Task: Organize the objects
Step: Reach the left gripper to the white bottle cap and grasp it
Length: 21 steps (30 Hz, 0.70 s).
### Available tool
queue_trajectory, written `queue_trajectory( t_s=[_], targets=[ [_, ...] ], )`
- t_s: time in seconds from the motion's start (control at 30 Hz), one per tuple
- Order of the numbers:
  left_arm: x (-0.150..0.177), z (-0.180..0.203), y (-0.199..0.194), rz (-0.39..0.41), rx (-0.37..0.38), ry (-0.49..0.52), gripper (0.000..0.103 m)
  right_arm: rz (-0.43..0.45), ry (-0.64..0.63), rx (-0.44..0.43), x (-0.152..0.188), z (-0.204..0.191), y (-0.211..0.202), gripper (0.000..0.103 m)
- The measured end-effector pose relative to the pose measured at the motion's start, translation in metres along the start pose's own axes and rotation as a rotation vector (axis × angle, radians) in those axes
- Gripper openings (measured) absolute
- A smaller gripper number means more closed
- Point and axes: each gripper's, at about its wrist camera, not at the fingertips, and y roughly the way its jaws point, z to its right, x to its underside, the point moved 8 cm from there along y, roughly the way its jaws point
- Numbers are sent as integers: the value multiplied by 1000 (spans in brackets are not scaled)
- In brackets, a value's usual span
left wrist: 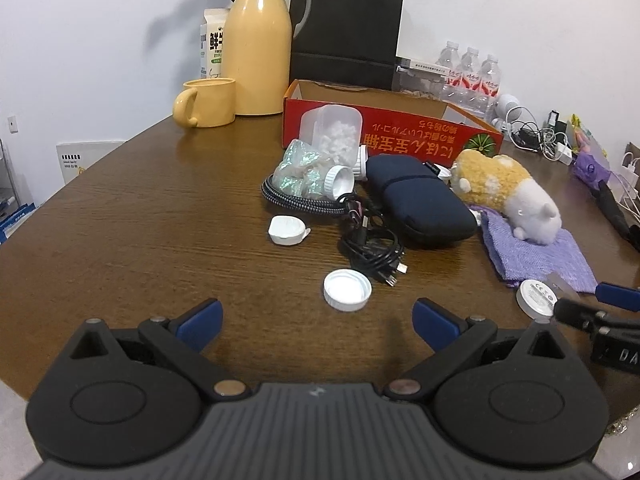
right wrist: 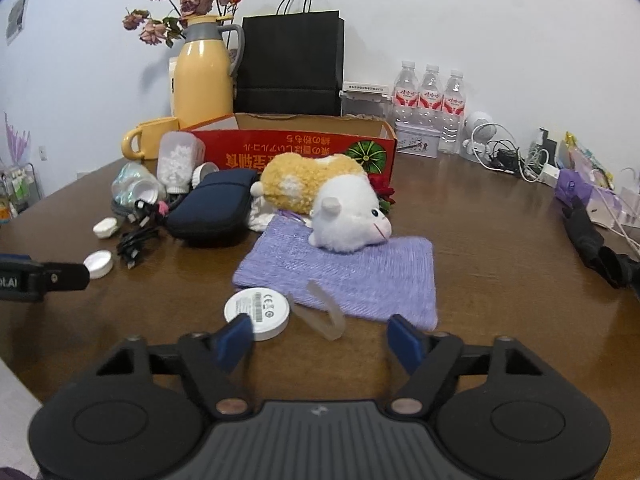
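Observation:
My left gripper [left wrist: 318,320] is open and empty, just short of a white bottle cap [left wrist: 347,290]. My right gripper [right wrist: 322,342] is open and empty, its left fingertip beside a white round puck [right wrist: 257,312] with a clear strap [right wrist: 324,320]. Behind lie a purple knitted cloth [right wrist: 360,276] with a plush hamster [right wrist: 320,204] on it, a navy pouch [left wrist: 420,204], black cables [left wrist: 372,252], a clear jar of white pieces [left wrist: 334,136] and a red cardboard box [left wrist: 400,136].
A yellow thermos [left wrist: 256,48], yellow mug [left wrist: 206,102], black paper bag [left wrist: 346,32] and water bottles [right wrist: 430,100] stand at the back. Chargers and cables [right wrist: 508,156] and a black umbrella [right wrist: 592,240] lie on the right. The brown table's [left wrist: 140,240] edge curves at left.

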Motion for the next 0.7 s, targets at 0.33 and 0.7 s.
queue_trajectory(
  t_s=[0.33,0.7],
  targets=[
    [-3,-2,12,-18,-18,-7,103,-9,23,-61,-1,16,14,42],
    [-2,-2,19,-36,-33,-1,103,9,-22,-108,-1,8,10,5]
  ],
)
